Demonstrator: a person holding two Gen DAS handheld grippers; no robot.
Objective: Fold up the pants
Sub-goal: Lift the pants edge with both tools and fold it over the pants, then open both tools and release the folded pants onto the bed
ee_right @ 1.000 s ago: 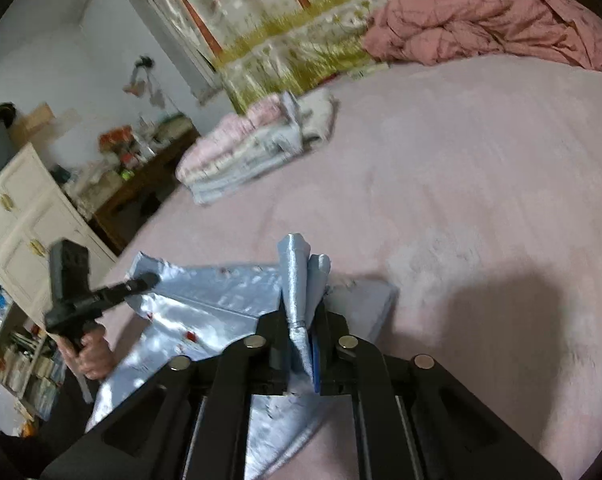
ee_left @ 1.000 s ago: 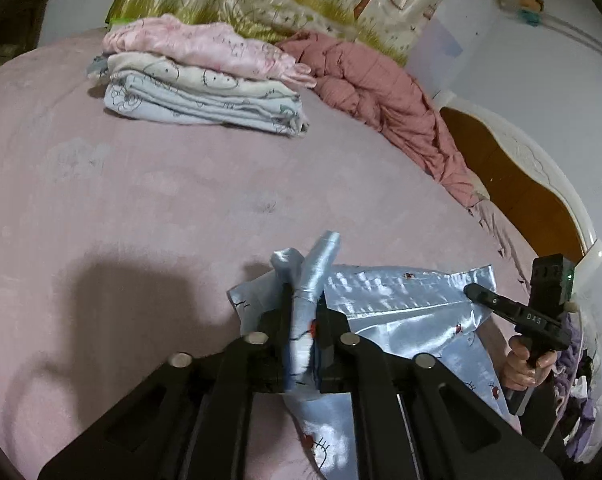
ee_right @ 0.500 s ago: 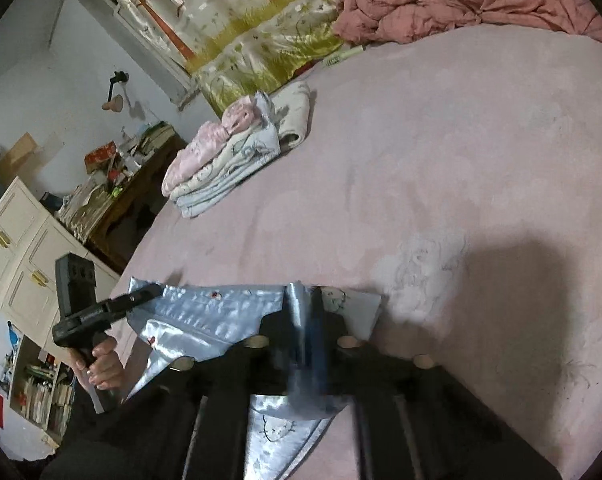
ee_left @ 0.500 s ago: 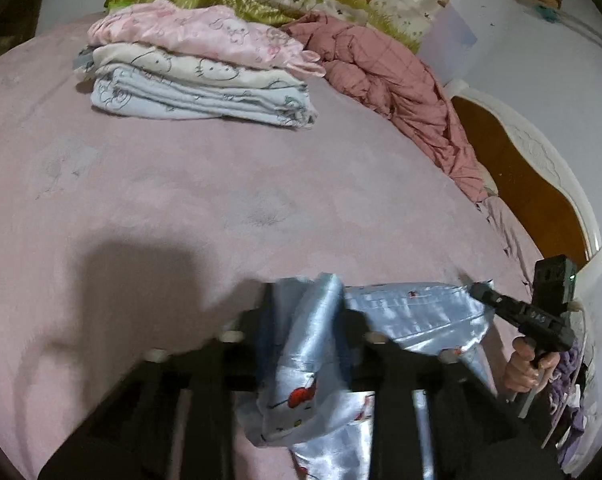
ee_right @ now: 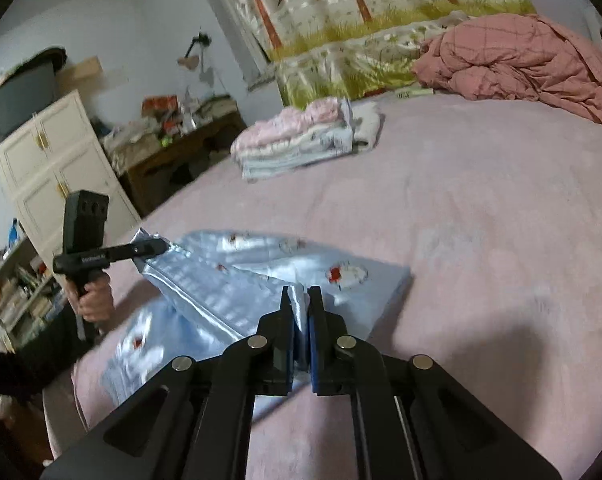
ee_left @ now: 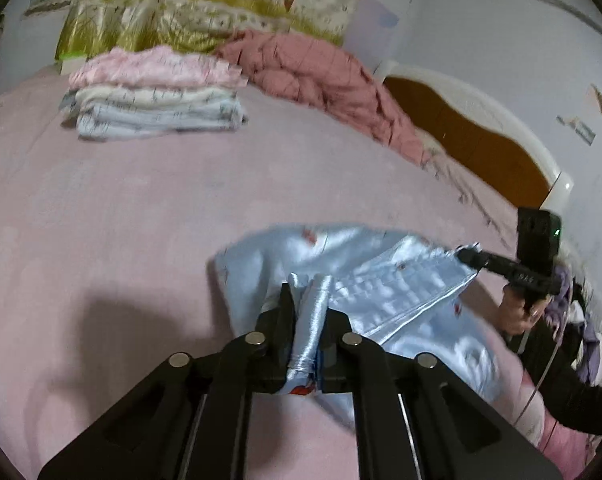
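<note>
Shiny pale-blue pants (ee_left: 381, 280) lay partly folded on a pink bed (ee_left: 121, 200), near its front edge. Left hand-held gripper (ee_left: 307, 312) was pinched tight on a bunched edge of the fabric; right hand-held gripper (ee_right: 299, 312) pinched the other end, w/ cloth stretched between them & lifted a bit. Step looked like carrying a fold across. Next prob. needs both ends laid down level, edges lined up, then let go. Stack of folded clothes (ee_left: 153, 100) sat far back.
</note>
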